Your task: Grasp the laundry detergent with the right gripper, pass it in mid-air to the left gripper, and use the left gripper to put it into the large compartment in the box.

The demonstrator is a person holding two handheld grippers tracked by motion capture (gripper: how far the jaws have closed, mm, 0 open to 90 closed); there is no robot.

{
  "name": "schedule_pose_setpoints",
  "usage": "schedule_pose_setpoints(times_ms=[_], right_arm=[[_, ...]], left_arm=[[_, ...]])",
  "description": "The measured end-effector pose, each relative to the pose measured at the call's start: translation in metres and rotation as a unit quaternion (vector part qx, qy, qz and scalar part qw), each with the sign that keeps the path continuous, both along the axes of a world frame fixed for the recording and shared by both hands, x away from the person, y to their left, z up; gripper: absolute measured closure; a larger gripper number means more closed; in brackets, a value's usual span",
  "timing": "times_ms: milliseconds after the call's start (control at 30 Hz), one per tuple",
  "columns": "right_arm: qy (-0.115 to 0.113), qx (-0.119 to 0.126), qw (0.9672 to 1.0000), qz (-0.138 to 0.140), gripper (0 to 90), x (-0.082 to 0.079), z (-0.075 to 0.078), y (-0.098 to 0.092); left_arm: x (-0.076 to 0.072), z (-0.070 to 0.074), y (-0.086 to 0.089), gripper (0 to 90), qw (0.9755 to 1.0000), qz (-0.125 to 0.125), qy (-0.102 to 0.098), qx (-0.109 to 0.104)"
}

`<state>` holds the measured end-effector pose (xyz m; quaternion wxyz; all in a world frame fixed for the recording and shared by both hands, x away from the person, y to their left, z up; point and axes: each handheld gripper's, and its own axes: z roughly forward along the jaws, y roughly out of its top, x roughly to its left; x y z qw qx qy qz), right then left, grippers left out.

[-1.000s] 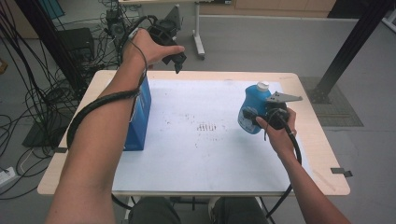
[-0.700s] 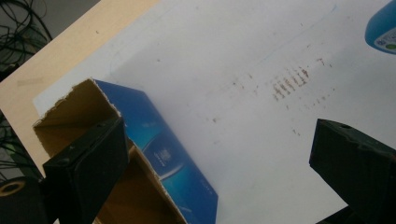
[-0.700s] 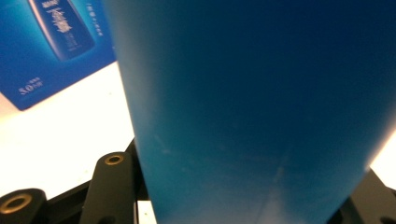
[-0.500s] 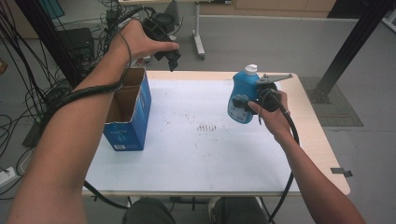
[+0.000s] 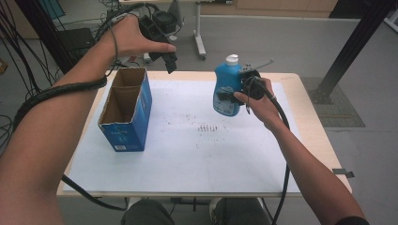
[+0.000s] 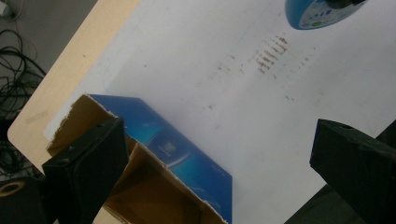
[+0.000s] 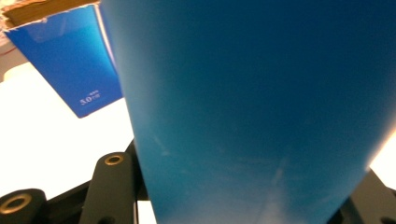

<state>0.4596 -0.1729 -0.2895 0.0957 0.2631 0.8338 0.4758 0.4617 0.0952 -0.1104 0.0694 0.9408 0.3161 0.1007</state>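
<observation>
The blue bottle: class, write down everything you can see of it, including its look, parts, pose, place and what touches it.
The blue bottle looks like glossy plastic, with a white cap on top and a printed label low on its front. It is upright, lifted off the white table cover, toward the far right of the table. The right tongs are shut on its body, held by the person's right hand. In the right gripper view its blue wall looms close. Nothing else touches it.
</observation>
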Motion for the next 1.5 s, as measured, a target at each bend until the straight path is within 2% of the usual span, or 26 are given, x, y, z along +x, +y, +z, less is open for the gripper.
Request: schedule_pose_setpoints(times_ms=[100,233,333,500,600,633,700,733,867,1033,1200,1300,1433,1467,1500], right_arm=[[-0.003,-0.010,0.9998,0.018,43.8,0.001,0.006,0.011],[-0.003,-0.007,0.9990,0.045,43.8,0.001,0.012,0.025],[-0.008,-0.009,0.9967,0.080,43.8,0.001,0.018,0.038],[-0.010,-0.012,0.9937,0.111,43.8,0.002,0.022,0.052],[-0.006,-0.012,0.9900,0.140,43.7,0.002,0.019,0.064],[-0.006,-0.012,0.9900,0.140,43.7,0.002,0.019,0.064],[-0.005,-0.014,0.9886,0.150,43.7,0.001,0.017,0.070],[-0.006,-0.017,0.9866,0.162,43.7,0.001,0.015,0.076],[-0.006,-0.018,0.9842,0.176,43.7,-0.001,0.013,0.084],[-0.005,-0.010,0.9796,0.201,43.7,-0.003,0.012,0.095],[-0.010,0.001,0.9734,0.229,43.7,-0.007,0.013,0.104],[-0.013,0.006,0.9691,0.246,43.7,-0.010,0.013,0.107],[-0.019,0.009,0.9656,0.259,43.7,-0.013,0.013,0.112],[-0.023,0.012,0.9639,0.265,43.7,-0.014,0.013,0.114],[-0.023,0.012,0.9639,0.265,43.7,-0.014,0.013,0.114]], left_arm=[[-0.003,0.002,-0.001,5.1,0.9997,-0.023,0.004,0.002],[-0.007,0.005,-0.002,5.1,0.9989,-0.045,0.008,0.007],[-0.011,0.008,-0.003,5.4,0.9978,-0.065,0.006,0.011],[-0.018,0.011,-0.004,5.4,0.9964,-0.084,0.005,0.010],[-0.022,0.012,-0.005,5.5,0.9956,-0.092,0.005,0.013],[-0.023,0.012,-0.006,5.5,0.9957,-0.092,0.007,0.014],[-0.025,0.011,-0.006,5.4,0.9953,-0.095,0.010,0.016],[-0.026,0.011,-0.007,5.2,0.9951,-0.097,0.011,0.016],[-0.029,0.011,-0.010,5.2,0.9939,-0.108,0.016,0.016],[-0.033,0.012,-0.016,5.0,0.9919,-0.124,0.020,0.015],[-0.038,0.011,-0.021,5.1,0.9899,-0.138,0.026,0.016],[-0.040,0.008,-0.022,5.1,0.9887,-0.145,0.030,0.023],[-0.042,0.004,-0.025,5.1,0.9872,-0.153,0.035,0.029],[-0.043,0.003,-0.026,5.1,0.9867,-0.156,0.036,0.030],[-0.043,0.003,-0.026,5.1,0.9863,-0.158,0.037,0.032]])
